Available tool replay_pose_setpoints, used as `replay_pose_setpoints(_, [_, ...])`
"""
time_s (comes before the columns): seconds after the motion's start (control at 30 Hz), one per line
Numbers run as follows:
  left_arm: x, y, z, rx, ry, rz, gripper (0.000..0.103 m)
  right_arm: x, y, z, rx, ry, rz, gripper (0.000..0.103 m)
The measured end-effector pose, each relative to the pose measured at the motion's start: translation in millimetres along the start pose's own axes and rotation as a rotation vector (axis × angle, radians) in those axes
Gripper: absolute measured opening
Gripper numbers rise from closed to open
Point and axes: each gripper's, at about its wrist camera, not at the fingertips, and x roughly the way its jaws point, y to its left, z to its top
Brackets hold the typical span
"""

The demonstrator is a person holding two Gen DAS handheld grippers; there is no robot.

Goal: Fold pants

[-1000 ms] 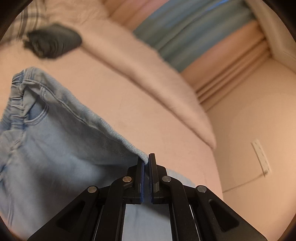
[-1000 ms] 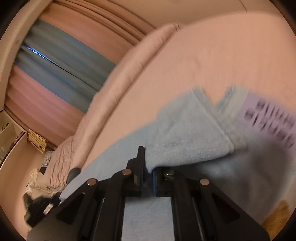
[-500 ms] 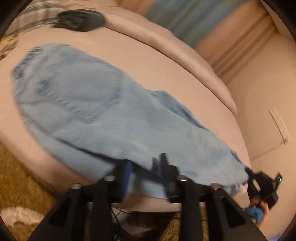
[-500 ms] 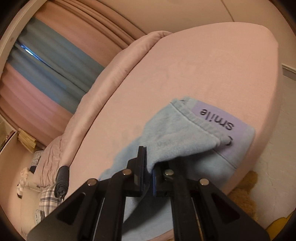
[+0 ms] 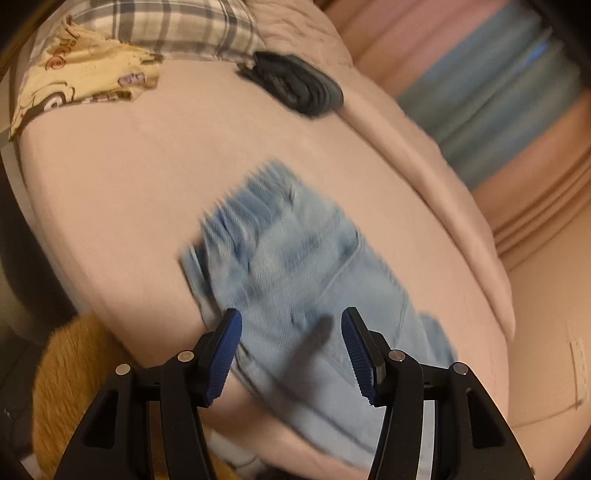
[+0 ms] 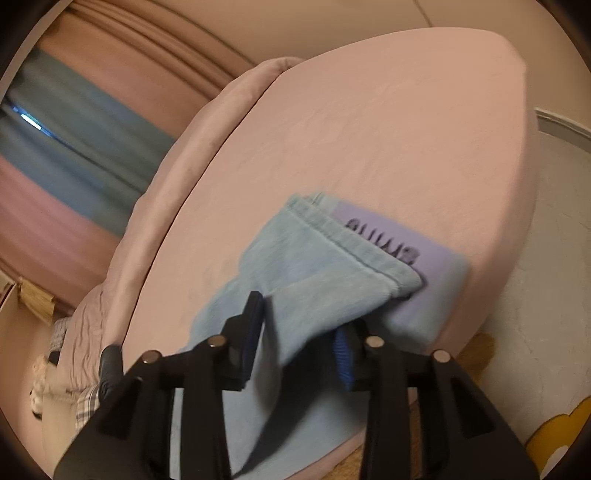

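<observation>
Light blue jeans lie flat on the pink bed, with the gathered waistband toward the upper left. My left gripper hovers over their near edge. Its jaws are opening, and the blue pads stand wide apart, touching no cloth. In the right wrist view the leg hems lie near the bed's corner, one showing a purple printed patch. My right gripper sits at that end. Its jaws are opening with a loose fold of denim between them, and the pads are no longer pressing it.
A dark bundled garment, a plaid pillow and a yellow cartoon cloth lie at the head of the bed. A folded pink duvet runs along the far side before the curtains. An orange rug lies on the floor by the bed's edge.
Both grippers were shut on the jeans' edge and have opened, the left first. The left swung over toward the waistband end, and the jeans now rest on the bed.
</observation>
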Motion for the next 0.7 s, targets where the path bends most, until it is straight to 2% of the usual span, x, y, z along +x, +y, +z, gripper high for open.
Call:
replay_pose_setpoints(0.03, [-0.4, 4.5, 7.0, -0.007, -0.030, -0.014, 0.055, 1.2, -1.9, 1.7, 0.002, -0.003, -0.006, 0.037])
replay_pose_setpoints(0.07, [0.6, 7.0, 11.1, -0.007, -0.042, -0.017, 0.051, 3.2, -3.4, 2.8, 0.000, -0.002, -0.008, 0.035])
replay_pose_setpoints(0.1, [3.7, 5.2, 15.7, 0.007, -0.040, -0.027, 0.025, 5.5, -4.5, 3.8, -0.005, -0.001, -0.008, 0.027])
replay_pose_setpoints(0.13, [6.4, 0.4, 17.6, 0.033, -0.041, -0.015, 0.014, 7.5, -5.4, 4.9, -0.005, -0.005, -0.006, 0.020])
replay_pose_setpoints(0.17, [3.8, -2.6, 19.3, 0.065, -0.056, 0.010, 0.007, 9.1, -5.7, 6.1, -0.010, -0.008, -0.014, 0.006])
replay_pose_setpoints(0.2, [1.2, -6.8, 20.7, 0.086, -0.067, 0.007, 0.001, 9.4, -4.6, 8.6, -0.020, -0.009, -0.029, 0.006])
replay_pose_setpoints(0.27, [-12.7, -6.5, 19.3, 0.075, -0.063, -0.021, 0.000, 1.5, -1.1, 16.0, -0.032, -0.028, 0.005, 0.006])
replay_pose_setpoints(0.33, [-22.2, 0.2, 18.0, 0.065, -0.025, -0.036, 0.000, -13.7, 5.3, 24.1, -0.049, -0.066, 0.051, 0.006])
replay_pose_setpoints(0.43, [-11.7, 0.2, 7.9, 0.109, 0.007, 0.046, 0.000, -29.1, 12.5, 26.1, -0.106, -0.096, 0.012, 0.006])
replay_pose_setpoints(0.53, [9.6, 5.0, -0.6, 0.140, 0.065, 0.112, 0.000, -23.9, 3.3, 16.9, -0.130, -0.064, -0.060, 0.006])
replay_pose_setpoints(0.6, [16.1, 8.1, -4.3, 0.135, 0.099, 0.116, 0.000, -16.3, -9.9, 11.9, -0.126, -0.047, -0.118, 0.006])
replay_pose_setpoints(0.7, [9.7, 0.1, -2.7, 0.172, 0.078, 0.133, 0.000, -8.6, -26.8, 13.6, -0.082, -0.013, -0.108, 0.006])
